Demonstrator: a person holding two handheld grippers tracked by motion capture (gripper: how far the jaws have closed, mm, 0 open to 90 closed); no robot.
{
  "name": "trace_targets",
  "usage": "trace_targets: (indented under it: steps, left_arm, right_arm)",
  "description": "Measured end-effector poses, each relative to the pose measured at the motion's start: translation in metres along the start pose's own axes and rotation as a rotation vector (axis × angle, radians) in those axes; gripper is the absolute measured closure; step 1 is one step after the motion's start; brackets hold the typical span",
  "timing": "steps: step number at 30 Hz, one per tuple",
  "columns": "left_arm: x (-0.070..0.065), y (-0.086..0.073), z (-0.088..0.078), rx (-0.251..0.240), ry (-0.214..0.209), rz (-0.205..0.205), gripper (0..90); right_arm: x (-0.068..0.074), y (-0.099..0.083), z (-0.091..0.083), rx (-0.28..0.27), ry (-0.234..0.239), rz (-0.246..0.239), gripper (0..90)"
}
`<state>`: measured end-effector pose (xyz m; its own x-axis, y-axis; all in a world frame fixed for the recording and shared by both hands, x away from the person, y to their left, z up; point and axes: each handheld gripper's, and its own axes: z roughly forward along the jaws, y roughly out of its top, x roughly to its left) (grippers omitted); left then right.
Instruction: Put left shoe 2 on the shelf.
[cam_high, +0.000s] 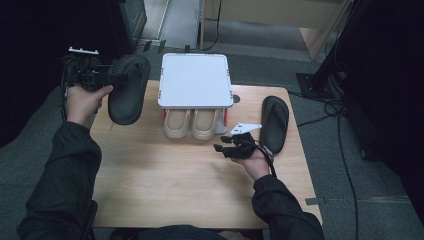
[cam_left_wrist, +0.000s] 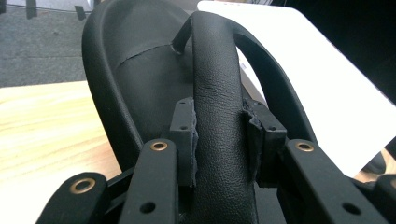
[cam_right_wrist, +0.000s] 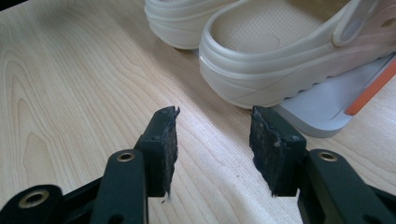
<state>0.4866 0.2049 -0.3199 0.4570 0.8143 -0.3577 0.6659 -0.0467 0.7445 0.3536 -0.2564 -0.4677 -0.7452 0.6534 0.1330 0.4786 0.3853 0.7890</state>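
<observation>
The left gripper (cam_high: 111, 78) has its fingers pinching the strap of a black slipper (cam_high: 128, 89), lifted above the worktop's (cam_high: 150, 165) left edge; right gripper's (cam_right_wrist: 212, 140) fingers spread, empty — next, I'd judge, it goes onto the white shoe rack (cam_high: 195, 80).

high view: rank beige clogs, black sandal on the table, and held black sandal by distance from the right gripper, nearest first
From the right gripper:
1. Beige clogs, just ahead, under the white rack.
2. Black sandal on the table, at the table's right edge.
3. Held black sandal, far left, in the left gripper.

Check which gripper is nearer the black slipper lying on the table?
Right. The right gripper, jaws open, sits just left of that black slipper; the left gripper is across the table, past the rack, clamped on the other slipper.
</observation>
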Motion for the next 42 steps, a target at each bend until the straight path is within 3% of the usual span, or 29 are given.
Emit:
trace_targets:
  steps: [13, 24, 28, 42]
  left_arm:
    - [-0.028, 0.035, 0.012, 0.015, -0.001, 0.029, 68.2]
    - [-0.055, 0.055, 0.037, 0.027, -0.007, 0.046, 68.2]
    - [-0.064, 0.06, 0.047, 0.011, 0.003, 0.048, 68.2]
    - [-0.086, 0.06, 0.088, 0.021, -0.021, 0.028, 68.2]
  right_arm:
    - [0.001, 0.0, 0.0, -0.004, 0.004, -0.004, 52.1]
    - [0.001, 0.0, -0.002, -0.008, 0.012, 0.001, 52.1]
    - [0.001, 0.0, -0.002, -0.011, 0.014, 0.0, 52.1]
    - [0.001, 0.001, -0.005, -0.022, 0.012, 0.0, 52.1]
